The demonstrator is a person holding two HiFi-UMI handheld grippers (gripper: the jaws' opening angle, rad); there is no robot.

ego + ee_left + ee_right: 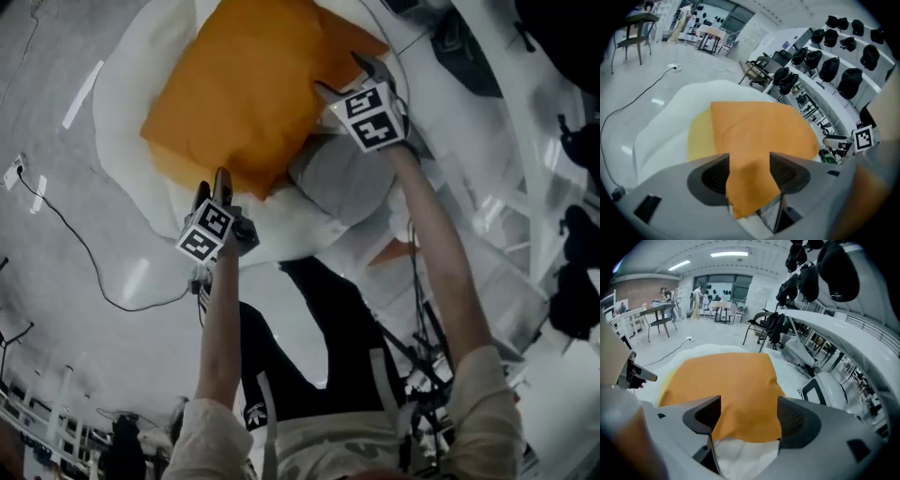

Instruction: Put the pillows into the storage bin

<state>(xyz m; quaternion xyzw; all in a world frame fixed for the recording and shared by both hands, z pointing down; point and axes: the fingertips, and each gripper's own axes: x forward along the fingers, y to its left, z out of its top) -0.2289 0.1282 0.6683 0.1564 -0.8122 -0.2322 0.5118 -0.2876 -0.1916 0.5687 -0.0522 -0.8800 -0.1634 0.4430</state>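
An orange pillow lies on top of a paler yellow one, inside what looks like a white soft-sided bin. My left gripper is at the pillow's near corner. In the left gripper view, that orange corner hangs between the spread jaws of the left gripper. My right gripper hovers over the pillow's right edge. In the right gripper view, the right gripper has wide jaws, and the orange edge and white fabric lie below the gap.
A grey-white cushion lies at the bin's near right side. A black cable runs across the floor at left. White racks with dark gear stand at right. The person's dark trousers are just below the bin.
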